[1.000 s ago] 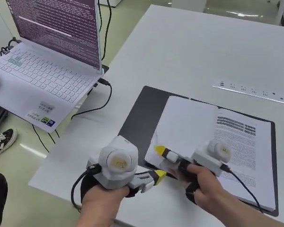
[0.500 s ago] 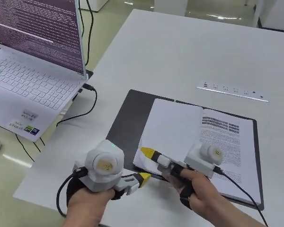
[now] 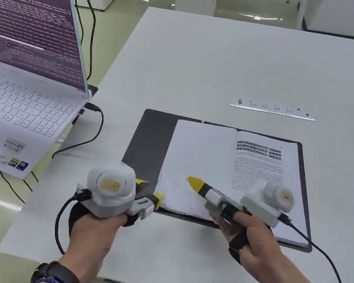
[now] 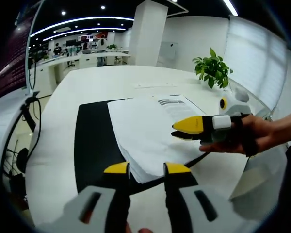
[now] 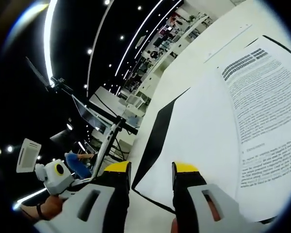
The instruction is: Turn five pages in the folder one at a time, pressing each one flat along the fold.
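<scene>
The folder [image 3: 143, 141] lies open on the white table, black inner cover at the left, a blank page [image 3: 194, 156] beside it and a printed page [image 3: 265, 171] on the right. My left gripper [image 3: 150, 196] is open at the folder's near-left corner, and its yellow fingertips [image 4: 117, 168] frame the corner of the blank page [image 4: 145, 141]. My right gripper [image 3: 194, 184] hovers low over the near part of the blank page, pointing left. Its jaws stand apart with nothing between them [image 5: 152, 168]. It also enters the left gripper view as the right gripper [image 4: 189, 127].
A white laptop [image 3: 29, 88] with a dark cable [image 3: 88, 138] stands at the far left, partly off the table. A white power strip [image 3: 271, 109] lies beyond the folder. The table's near edge runs just below my hands. A potted plant [image 4: 213, 68] stands far behind.
The head camera has shifted, sliding the scene left. My left gripper has come up closer to the folder's near-left corner. My right gripper stays over the blank page. The pages lie as before.
</scene>
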